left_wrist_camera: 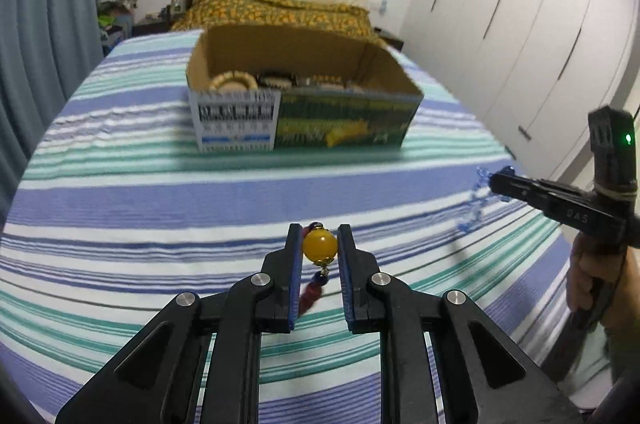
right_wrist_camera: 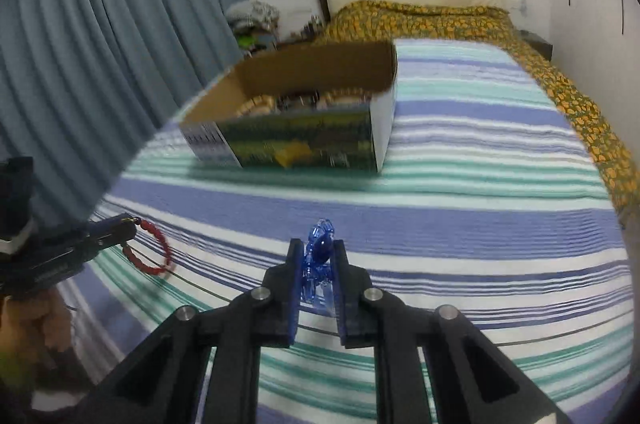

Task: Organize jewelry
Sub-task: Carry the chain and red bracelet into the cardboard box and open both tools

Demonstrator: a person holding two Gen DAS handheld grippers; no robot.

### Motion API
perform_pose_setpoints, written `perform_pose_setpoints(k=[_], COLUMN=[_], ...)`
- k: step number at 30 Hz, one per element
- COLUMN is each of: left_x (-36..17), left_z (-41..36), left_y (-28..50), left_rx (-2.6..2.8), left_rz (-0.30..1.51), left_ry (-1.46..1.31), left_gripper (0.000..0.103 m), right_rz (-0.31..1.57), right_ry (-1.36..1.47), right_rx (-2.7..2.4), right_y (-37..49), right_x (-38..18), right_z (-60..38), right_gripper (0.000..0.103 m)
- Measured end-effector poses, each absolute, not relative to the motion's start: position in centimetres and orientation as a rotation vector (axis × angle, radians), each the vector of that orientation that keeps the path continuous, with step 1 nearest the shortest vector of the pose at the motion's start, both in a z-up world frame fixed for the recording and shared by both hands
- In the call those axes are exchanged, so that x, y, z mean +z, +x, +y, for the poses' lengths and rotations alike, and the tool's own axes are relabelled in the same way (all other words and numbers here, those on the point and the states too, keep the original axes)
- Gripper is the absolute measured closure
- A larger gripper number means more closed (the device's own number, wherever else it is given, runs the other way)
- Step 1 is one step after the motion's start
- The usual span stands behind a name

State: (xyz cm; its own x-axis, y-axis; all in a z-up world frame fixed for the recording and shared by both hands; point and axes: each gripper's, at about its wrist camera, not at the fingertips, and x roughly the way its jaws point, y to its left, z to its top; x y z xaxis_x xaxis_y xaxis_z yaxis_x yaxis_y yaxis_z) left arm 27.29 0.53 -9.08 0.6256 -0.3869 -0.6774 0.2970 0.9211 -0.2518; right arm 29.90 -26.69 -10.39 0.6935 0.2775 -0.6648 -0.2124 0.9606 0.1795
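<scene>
My left gripper (left_wrist_camera: 319, 244) is shut on a red bead bracelet with a big yellow bead (left_wrist_camera: 319, 245); its red loop (right_wrist_camera: 149, 253) hangs from the gripper at the left of the right wrist view. My right gripper (right_wrist_camera: 317, 256) is shut on a blue crystal bracelet (right_wrist_camera: 318, 256), which also shows dangling at the right of the left wrist view (left_wrist_camera: 474, 200). Both are held above the striped bedspread (left_wrist_camera: 160, 204). An open cardboard box (left_wrist_camera: 304, 116) with several beaded bracelets inside stands ahead on the bed; it also shows in the right wrist view (right_wrist_camera: 304, 140).
An orange-patterned blanket (left_wrist_camera: 280, 10) and a pillow lie beyond the box. Grey-blue curtains (right_wrist_camera: 100, 44) hang at the left. White wardrobes (left_wrist_camera: 520, 24) line the right wall. A cluttered bedside stand (left_wrist_camera: 116, 8) is at the far left.
</scene>
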Motion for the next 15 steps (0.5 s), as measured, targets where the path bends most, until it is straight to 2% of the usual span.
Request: perform_pose_setpoints(k=[8,15], left_x=[-6.0,-3.1], left_z=[2.5,2.7], left_y=[28.9,30.8], left_rx=[-0.401,-0.405], left_rz=[0.790,0.751], left_ry=[-0.179,-0.147], left_gripper=[0.087,0.087], right_rz=[0.688,0.675], right_ry=[0.092,0.088], right_rx=[0.298,0.317], right_y=[29.1,30.7], right_x=[-5.8,-4.1], right_z=[-26.7,-26.4], right_gripper=[0.089,0.089])
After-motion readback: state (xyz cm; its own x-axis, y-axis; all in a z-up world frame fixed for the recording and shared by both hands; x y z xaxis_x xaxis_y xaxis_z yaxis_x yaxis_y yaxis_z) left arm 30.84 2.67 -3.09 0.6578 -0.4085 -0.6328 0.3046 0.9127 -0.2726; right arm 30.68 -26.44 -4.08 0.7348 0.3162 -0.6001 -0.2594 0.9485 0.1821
